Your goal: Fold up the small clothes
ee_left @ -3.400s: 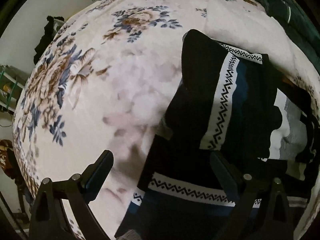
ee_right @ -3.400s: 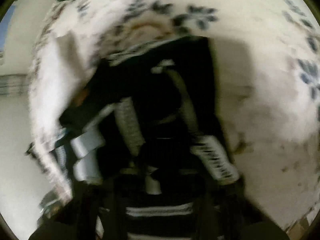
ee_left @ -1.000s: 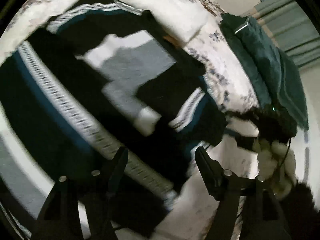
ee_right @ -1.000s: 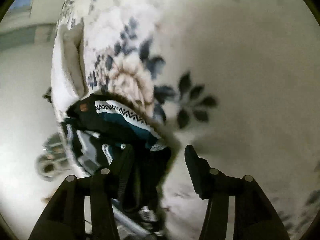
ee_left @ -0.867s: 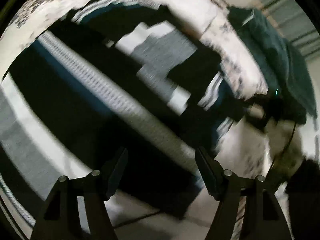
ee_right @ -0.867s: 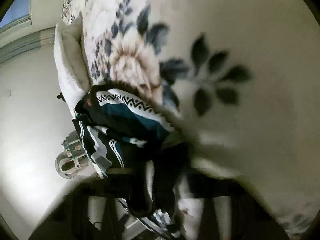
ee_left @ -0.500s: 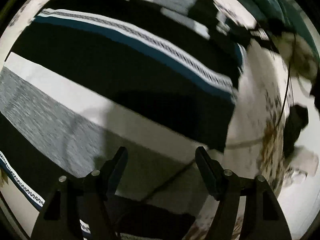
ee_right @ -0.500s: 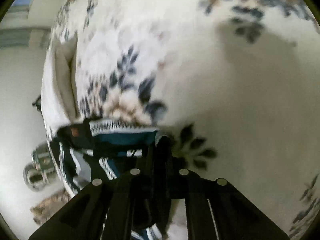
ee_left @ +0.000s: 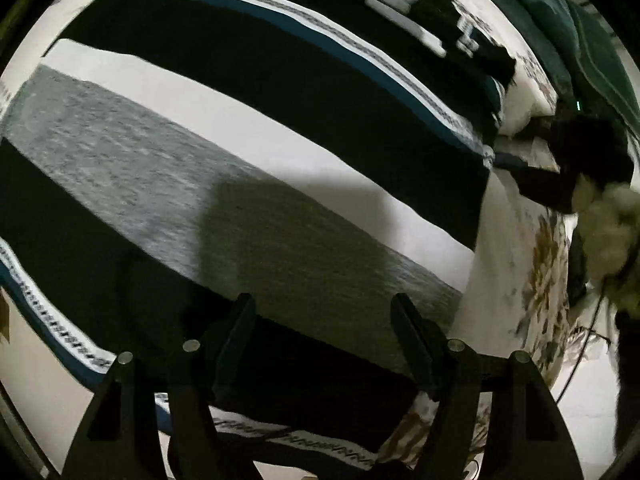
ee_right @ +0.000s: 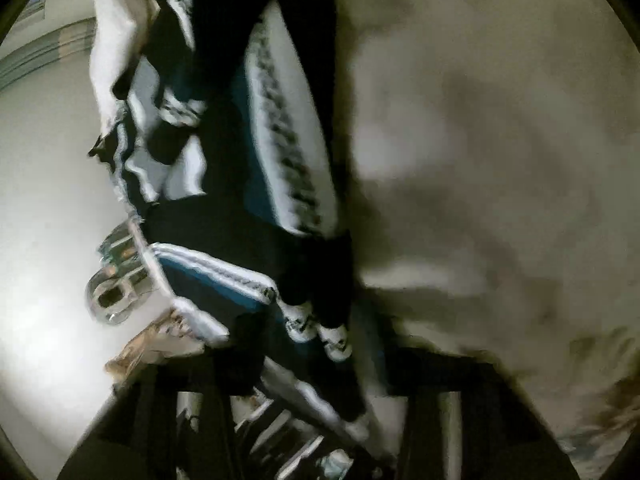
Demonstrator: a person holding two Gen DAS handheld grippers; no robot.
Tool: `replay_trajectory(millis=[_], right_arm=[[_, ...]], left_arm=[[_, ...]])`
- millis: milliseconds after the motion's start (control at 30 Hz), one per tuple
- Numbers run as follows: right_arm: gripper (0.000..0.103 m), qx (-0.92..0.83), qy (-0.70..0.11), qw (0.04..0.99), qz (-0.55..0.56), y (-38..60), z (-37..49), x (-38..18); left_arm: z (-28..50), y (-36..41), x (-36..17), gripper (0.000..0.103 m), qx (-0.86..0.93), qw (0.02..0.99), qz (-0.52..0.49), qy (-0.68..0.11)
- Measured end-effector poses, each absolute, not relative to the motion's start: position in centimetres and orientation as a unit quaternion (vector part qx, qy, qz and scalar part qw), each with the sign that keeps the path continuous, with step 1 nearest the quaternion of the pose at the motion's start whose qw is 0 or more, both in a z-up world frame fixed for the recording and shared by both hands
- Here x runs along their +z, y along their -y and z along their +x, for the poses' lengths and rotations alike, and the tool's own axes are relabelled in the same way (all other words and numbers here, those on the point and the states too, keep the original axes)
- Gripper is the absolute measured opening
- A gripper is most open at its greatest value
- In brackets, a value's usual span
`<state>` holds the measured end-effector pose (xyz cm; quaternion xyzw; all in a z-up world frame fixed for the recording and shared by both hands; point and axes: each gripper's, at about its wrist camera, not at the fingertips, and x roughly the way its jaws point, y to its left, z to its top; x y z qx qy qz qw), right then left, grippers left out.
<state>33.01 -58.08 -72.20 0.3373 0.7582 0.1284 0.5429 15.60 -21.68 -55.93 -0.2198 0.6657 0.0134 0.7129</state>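
Writing: none can be read in either view.
Garments: one striped sweater [ee_left: 248, 128], in black, white, grey and teal bands with a zigzag trim; a dark green cloth [ee_left: 592, 36] lies far beyond the right finger.
Bed cover: one floral blanket [ee_left: 520, 264], right of the jaws.
Left gripper [ee_left: 322, 336]: jaws wide apart, holding nothing, the sweater spread flat between and ahead of them.
Right gripper [ee_right: 320, 404]: blurred; cannot tell how the jaws stand. Bunched sweater [ee_right: 240, 152] lies ahead and to their left.
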Motion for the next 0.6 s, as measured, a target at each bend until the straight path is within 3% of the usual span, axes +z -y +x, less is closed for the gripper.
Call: replay_trajectory(millis=[267,533,600], right_arm=[[0.005,0.103,-0.735,0.596,0.306,59.4,31.6,-69.8],[0.006,0.076,-0.734,0.610,0.288,59.3,27.8,-67.3],[0.020,0.075,-0.746,0.588,0.302,59.2,24.8,-67.2]], left_arm=[[13.1,15.8,-54.4,0.068,0.052,0.722,-0.225,-0.652],[8.2,3.3,-53.9,0.068,0.147,0.724,-0.266,-0.619],[7.2,-0.4,-54.2,0.068,0.169,0.722,-0.295,-0.603]])
